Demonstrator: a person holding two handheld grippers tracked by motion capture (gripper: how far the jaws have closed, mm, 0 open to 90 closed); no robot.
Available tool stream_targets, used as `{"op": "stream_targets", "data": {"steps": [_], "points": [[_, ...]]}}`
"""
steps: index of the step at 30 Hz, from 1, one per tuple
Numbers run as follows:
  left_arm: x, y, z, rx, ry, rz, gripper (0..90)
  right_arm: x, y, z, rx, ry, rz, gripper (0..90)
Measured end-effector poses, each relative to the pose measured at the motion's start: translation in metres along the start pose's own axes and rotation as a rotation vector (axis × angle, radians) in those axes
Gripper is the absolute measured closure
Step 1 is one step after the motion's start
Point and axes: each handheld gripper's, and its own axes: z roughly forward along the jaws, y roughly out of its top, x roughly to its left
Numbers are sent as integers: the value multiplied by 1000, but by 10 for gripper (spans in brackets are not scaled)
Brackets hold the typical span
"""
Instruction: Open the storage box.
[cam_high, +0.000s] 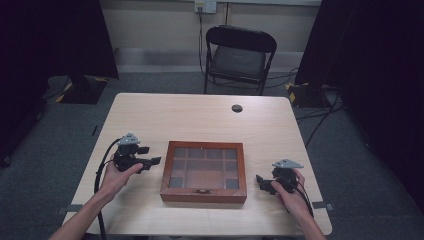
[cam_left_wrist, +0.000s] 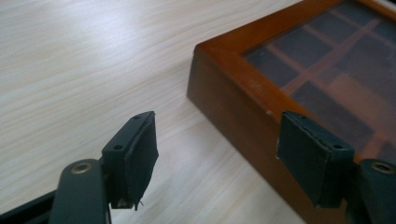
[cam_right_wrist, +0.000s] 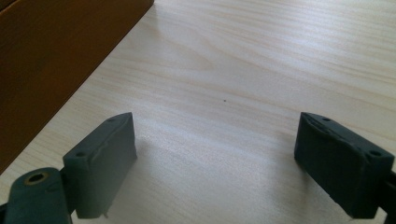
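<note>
Wooden and glass-lidded, the box (cam_high: 204, 172) is sitting mid-tabletop (cam_high: 200, 112); we are flanking it with the left gripper (cam_high: 150, 162) and right gripper (cam_high: 260, 181), fingers apart. It is probably stiff, fairly heavy, fragile on top; we are favouring its side walls.

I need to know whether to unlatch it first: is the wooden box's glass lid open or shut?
Shut. The brown wooden box with a glass-paned lid lies flat, its lid flush on the base, compartments showing through the glass.

A light wooden table (cam_high: 200, 117) carries 1 glass-lidded wooden box (cam_high: 204, 171).
</note>
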Motion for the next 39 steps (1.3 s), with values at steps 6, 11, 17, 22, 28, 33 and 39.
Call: {"op": "stream_targets", "data": {"steps": [6,11,17,22,28,33,39], "points": [[-9,5,-4,-19,-17,26,298,0,0,0,0,0,0,120],[-14,8,-8,-27,-44,33,319,0,0,0,0,0,0,120],[-27,13,-10,-44,-97,44,337,0,0,0,0,0,0,120],[-37,16,-9,-52,-151,48,358,0,0,0,-1,2,-2,119],[-49,19,-8,-55,-174,85,377,0,0,0,0,2,-2,119],[-58,21,-5,-59,-204,107,410,0,0,0,0,2,-2,119],[-78,25,-1,-54,-250,126,416,-1,0,0,1,4,-5,117]]}}
